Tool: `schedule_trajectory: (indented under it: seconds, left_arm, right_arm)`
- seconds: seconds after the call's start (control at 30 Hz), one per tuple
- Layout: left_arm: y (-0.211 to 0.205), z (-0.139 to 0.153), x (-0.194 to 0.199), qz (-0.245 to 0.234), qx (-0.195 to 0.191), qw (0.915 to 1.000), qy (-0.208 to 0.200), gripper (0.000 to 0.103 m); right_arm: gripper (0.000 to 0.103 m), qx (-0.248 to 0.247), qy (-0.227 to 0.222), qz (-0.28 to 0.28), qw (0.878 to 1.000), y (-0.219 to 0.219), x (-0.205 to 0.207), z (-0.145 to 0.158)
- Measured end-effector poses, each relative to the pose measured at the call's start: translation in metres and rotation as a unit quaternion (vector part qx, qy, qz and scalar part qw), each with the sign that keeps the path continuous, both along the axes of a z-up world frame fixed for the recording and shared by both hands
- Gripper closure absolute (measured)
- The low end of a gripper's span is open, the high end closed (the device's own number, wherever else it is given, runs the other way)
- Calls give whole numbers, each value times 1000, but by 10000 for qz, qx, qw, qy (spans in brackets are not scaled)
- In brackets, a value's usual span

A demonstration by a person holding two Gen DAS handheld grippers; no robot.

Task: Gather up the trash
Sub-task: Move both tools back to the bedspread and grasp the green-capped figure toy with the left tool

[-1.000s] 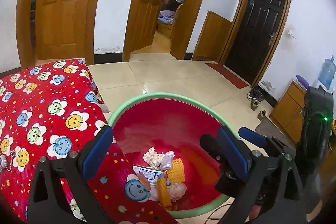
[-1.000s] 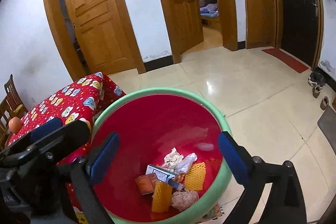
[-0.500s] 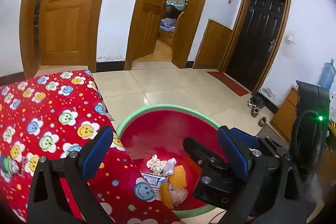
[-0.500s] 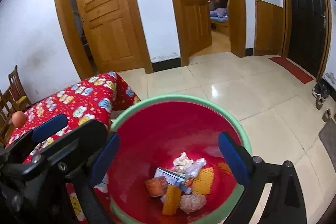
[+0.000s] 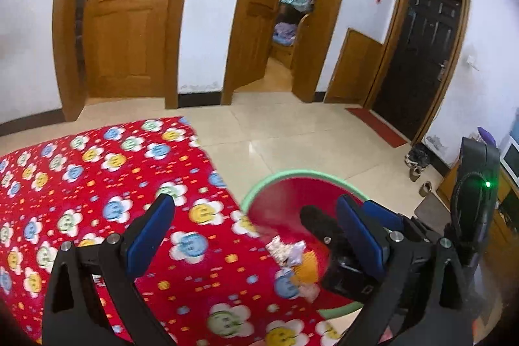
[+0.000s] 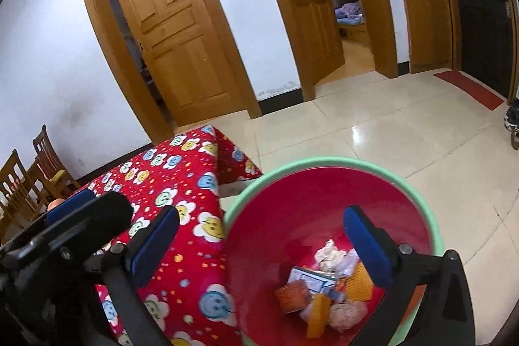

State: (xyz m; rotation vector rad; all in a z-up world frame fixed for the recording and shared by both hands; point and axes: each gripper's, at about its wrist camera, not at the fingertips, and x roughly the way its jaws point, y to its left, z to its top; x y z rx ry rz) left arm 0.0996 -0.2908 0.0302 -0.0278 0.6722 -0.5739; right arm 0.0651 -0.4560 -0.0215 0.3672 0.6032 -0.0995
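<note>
A red bin with a green rim [image 6: 324, 164] stands on the floor against the table's corner. Crumpled paper, a small carton and orange wrappers [image 6: 324, 284] lie in its bottom. My right gripper [image 6: 259, 245] hangs above the bin's near edge, jaws opening, nothing between the blue pads. My left gripper [image 5: 256, 232] is open and empty over the red flowered tablecloth [image 5: 113, 184], left of the bin's rim [image 5: 292, 175]. The tablecloth and the right gripper partly hide the trash [image 5: 292, 252] in the left wrist view.
Tiled floor [image 6: 405, 132] spreads beyond the bin. At the back are a shut wooden door [image 5: 126, 21], an open doorway [image 5: 285, 31] and a dark door [image 5: 418, 64]. Wooden chairs [image 6: 19, 184] stand at the far left, shoes [image 5: 418, 161] by the right wall.
Both grippers have drawn back and up from the bin, which now sits lower and smaller in view. More tablecloth fills the left wrist view. The right jaws stand slightly wider.
</note>
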Motion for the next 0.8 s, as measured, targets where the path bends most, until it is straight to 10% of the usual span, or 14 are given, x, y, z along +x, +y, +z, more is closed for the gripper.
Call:
schedule_trajectory:
  seconds: [0.4, 0.8]
  left_arm:
    - [90, -5, 30, 486, 228, 9982, 249, 5]
    - [121, -85, 58, 831, 1071, 9787, 1544, 7]
  right_arm:
    - [0, 364, 172, 322, 9987, 50, 26, 5]
    - [0, 575, 292, 550, 9964, 84, 59, -3]
